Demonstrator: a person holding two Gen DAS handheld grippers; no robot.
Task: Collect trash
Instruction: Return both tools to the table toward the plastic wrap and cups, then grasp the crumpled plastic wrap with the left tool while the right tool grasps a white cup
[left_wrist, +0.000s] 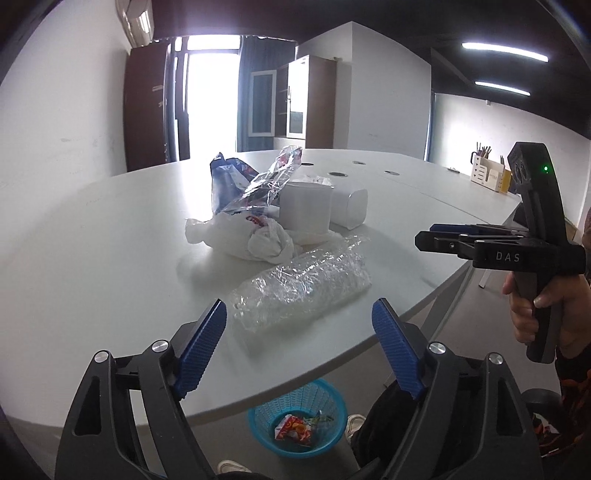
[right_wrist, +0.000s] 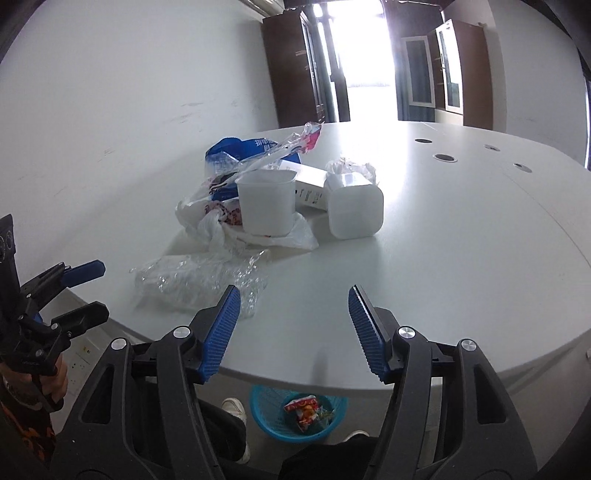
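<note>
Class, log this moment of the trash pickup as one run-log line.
left gripper: open, empty | right gripper: open, empty | clear wrap: on table, nearest | blue bin: on floor, holds wrappers

The table (left_wrist: 92, 251) was smooth, matt white, the crumpled wrap (left_wrist: 299, 286) clear glossy plastic, the tub (right_wrist: 266, 205) translucent matt plastic, the bag (left_wrist: 240, 236) thin white plastic, the basket (left_wrist: 297, 419) blue plastic mesh, and the gripper pads (right_wrist: 221, 332) ribbed blue.
</note>
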